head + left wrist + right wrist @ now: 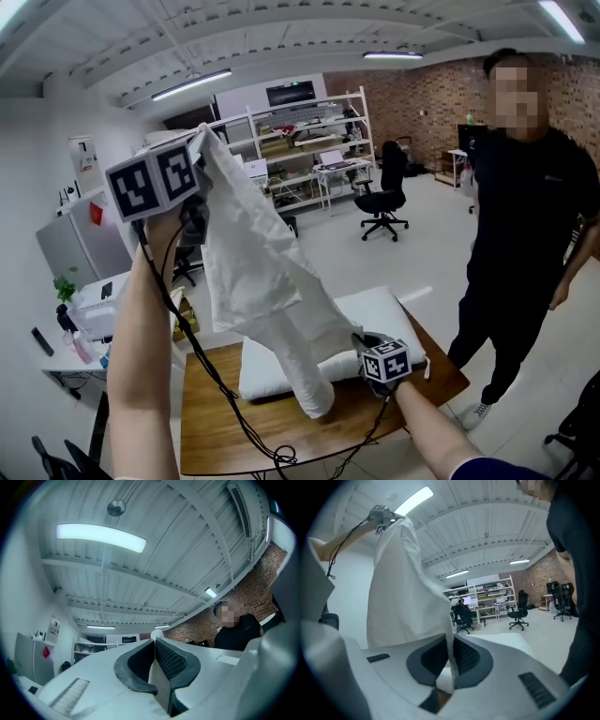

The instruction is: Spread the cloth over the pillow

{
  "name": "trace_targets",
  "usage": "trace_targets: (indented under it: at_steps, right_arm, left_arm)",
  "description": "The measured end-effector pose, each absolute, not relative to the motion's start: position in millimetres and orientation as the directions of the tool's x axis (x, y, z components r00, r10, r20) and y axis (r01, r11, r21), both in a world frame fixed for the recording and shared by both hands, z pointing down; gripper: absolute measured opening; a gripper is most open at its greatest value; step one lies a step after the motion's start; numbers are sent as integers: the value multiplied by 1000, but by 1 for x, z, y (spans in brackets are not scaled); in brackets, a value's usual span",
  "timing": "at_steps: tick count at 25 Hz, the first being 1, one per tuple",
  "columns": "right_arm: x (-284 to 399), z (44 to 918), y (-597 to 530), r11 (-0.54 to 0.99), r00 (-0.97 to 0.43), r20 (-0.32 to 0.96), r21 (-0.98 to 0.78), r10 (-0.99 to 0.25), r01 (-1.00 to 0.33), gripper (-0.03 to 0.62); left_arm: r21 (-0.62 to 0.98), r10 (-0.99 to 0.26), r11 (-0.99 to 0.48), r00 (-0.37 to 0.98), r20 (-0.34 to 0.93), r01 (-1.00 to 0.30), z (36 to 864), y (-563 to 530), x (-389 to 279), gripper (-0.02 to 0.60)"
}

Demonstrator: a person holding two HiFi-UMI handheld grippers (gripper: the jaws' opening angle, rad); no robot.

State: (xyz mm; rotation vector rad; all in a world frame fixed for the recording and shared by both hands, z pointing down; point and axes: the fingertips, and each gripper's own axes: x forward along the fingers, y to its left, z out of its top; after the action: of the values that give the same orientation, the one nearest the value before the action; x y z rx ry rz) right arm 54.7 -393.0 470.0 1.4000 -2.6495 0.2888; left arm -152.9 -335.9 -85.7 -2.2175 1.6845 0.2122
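A white, crumpled fabric cloth (262, 281) hangs slung between the two grippers. Its top corner is pinched in the pressed-together jaws of the left gripper (200, 141), which is held high. From there it drapes down and across to the low right gripper (361, 339), whose jaws are clamped on a thin edge of it. The cloth's lowest fold sags beside the right gripper, over the near edge of a white rectangular pillow (384, 309) on a brown wooden table (216, 422). A person in black clothing (525, 216) stands beyond the right gripper.
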Motion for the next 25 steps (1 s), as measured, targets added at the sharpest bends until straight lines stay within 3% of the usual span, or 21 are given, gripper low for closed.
trace_targets:
  at_steps: [25]
  right_arm:
    - [188,297,-391,341,-343,-16,69,-939,-938,5]
  left_arm:
    - [111,-991,-1,-14,-132,-994,96,-347,-346,20]
